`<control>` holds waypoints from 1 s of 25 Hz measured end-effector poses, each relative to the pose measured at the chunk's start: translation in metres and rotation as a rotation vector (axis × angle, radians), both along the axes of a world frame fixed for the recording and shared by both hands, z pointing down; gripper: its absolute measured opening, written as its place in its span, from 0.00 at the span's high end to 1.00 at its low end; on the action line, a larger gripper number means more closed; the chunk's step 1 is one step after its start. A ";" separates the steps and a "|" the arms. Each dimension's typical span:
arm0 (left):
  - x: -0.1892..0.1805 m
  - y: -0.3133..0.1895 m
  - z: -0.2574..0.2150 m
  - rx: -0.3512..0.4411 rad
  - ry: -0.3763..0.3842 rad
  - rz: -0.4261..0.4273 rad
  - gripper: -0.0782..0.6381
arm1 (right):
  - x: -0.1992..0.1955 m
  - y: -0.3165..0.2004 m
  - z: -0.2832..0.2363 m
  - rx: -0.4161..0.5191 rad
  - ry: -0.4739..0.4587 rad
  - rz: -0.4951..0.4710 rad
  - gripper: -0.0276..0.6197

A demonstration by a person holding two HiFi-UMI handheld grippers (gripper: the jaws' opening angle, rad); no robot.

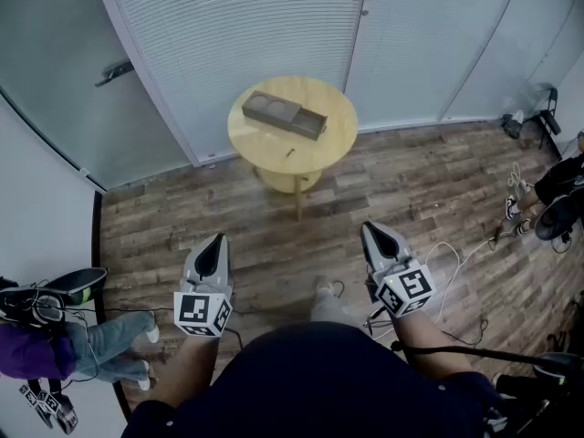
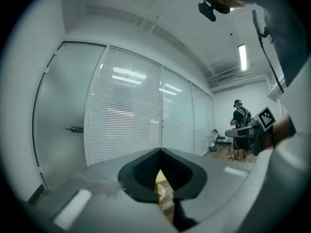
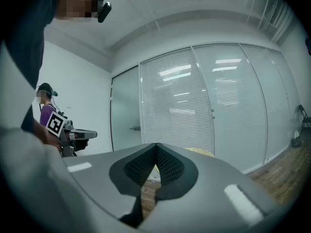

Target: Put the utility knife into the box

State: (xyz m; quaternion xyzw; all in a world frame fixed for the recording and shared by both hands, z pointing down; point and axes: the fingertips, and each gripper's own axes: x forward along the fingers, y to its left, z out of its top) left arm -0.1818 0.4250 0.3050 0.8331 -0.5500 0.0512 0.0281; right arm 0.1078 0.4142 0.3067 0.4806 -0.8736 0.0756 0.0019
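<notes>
A brown box (image 1: 283, 115) with two round recesses lies on a round yellow table (image 1: 333, 140) far ahead of me. A small dark thing (image 1: 290, 152), perhaps the utility knife, rests on the tabletop just in front of the box; it is too small to make out. My left gripper (image 1: 213, 249) and right gripper (image 1: 379, 237) hover above the wooden floor, well short of the table. Both are shut with nothing between the jaws. In the left gripper view the left gripper (image 2: 159, 153) has its tips together, and in the right gripper view the right gripper (image 3: 156, 148) does too.
Glass walls with blinds (image 1: 237, 26) stand behind the table. A seated person (image 1: 64, 340) is at the left and another person (image 1: 558, 194) at the right edge. Cables (image 1: 461, 254) trail over the floor on the right. A standing person (image 2: 240, 130) shows in the left gripper view.
</notes>
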 end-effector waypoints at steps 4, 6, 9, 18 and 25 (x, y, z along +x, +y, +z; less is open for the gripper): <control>-0.016 -0.056 0.020 -0.014 0.001 0.003 0.89 | -0.015 -0.054 0.015 -0.010 -0.020 0.010 0.95; -0.014 -0.068 0.024 -0.019 -0.003 0.004 0.89 | -0.014 -0.067 0.018 -0.006 -0.020 0.013 0.95; 0.008 -0.050 0.006 -0.016 -0.022 -0.005 0.89 | 0.008 -0.053 0.005 -0.003 -0.029 0.004 0.95; 0.042 -0.101 0.000 -0.023 -0.054 -0.065 0.89 | 0.040 -0.101 0.003 0.013 -0.025 -0.047 0.95; 0.073 -0.149 0.003 -0.016 -0.019 -0.178 0.89 | 0.066 -0.145 0.024 0.035 0.078 -0.192 0.95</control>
